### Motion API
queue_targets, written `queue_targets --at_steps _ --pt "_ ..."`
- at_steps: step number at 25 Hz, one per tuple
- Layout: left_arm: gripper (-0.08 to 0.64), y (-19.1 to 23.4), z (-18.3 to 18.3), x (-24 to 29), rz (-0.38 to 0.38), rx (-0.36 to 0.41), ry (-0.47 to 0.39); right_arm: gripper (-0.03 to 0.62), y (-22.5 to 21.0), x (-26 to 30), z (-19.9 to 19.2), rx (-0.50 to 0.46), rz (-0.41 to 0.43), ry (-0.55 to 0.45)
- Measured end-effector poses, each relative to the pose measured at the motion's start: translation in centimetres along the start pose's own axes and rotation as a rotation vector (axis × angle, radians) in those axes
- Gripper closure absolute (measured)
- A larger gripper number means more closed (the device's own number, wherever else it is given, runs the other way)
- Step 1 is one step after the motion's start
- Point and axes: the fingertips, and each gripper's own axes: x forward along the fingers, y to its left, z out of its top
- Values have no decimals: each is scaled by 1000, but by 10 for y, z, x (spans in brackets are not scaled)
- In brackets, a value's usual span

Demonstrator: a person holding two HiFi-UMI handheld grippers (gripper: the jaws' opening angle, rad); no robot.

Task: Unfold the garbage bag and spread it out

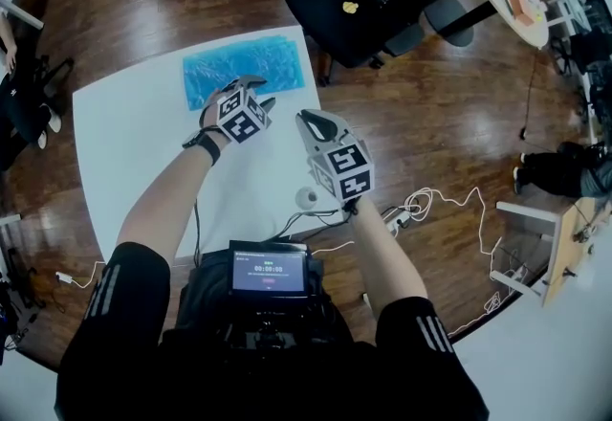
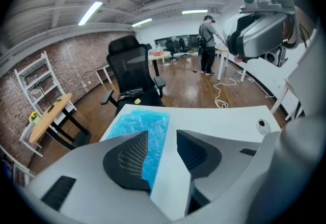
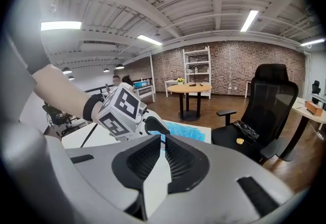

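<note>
Blue garbage bag (image 1: 244, 65): lies flat at the far edge of the white surface (image 1: 124, 151), seen whole only in head view. Left tool (image 2: 163, 134): jaws apart, empty, bag beyond. Right tool (image 3: 163, 139): jaws almost closed, empty; its view alone shows a round table (image 3: 189, 87)

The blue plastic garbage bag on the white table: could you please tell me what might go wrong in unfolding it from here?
The blue plastic garbage bag lies flat and thin, so the left gripper's open fingers may slip off or pinch every layer together.
It sits by the white table's far edge; a tug could drag it off.
The right gripper's fingers stand nearly together and must open first.
</note>
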Motion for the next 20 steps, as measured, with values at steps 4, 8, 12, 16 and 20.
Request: queue_targets --at_steps 4,8,12,16,20 --pt "379 6 -18 22 -7 16 59 543 -4 7 -7 7 -5 15" --pt "408 7 -34 42 -23 38 114 543 -4 14 -13 7 -3 32" --pt "408 9 -40 55 -41 34 136 543 -7 22 -24 17 -3 44" --pt "393 10 -46 64 -56 18 158 543 -4 27 -26 34 5 50" --pt "393 12 -50 70 -72 -15 166 543 1 30 -23 54 17 51"
